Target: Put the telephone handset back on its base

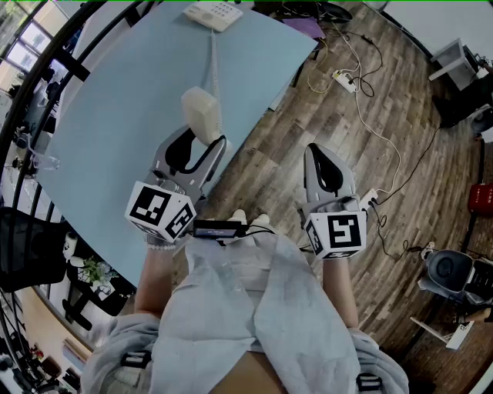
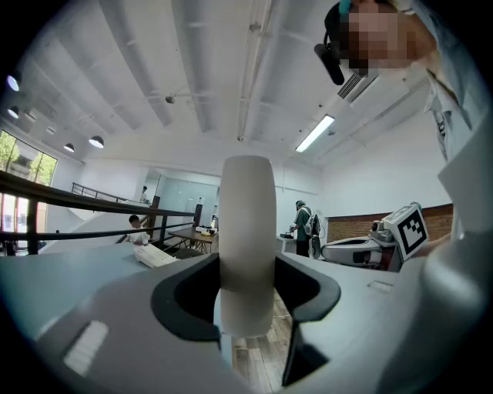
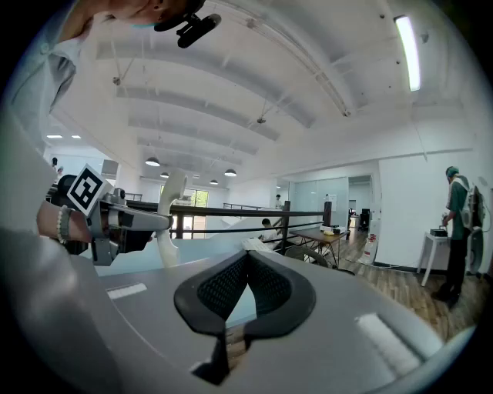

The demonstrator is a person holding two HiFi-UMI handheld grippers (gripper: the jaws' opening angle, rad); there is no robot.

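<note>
The white telephone handset (image 1: 202,114) stands upright between the jaws of my left gripper (image 1: 204,140), above the near right edge of the light blue table (image 1: 108,115). In the left gripper view the handset (image 2: 246,208) fills the gap and both jaws press on its sides. Its cord (image 1: 212,58) runs back to the white base (image 1: 213,13) at the table's far edge; the base (image 2: 154,255) lies low at the left in the left gripper view. My right gripper (image 1: 316,154) hangs over the wooden floor, right of the table, shut with nothing in it (image 3: 246,258).
Cables and a power strip (image 1: 344,79) lie on the wooden floor (image 1: 400,177) to the right. A black railing (image 1: 31,92) borders the table's left side. Equipment stands at the far right (image 1: 451,269). A person (image 2: 303,227) stands at a desk in the distance.
</note>
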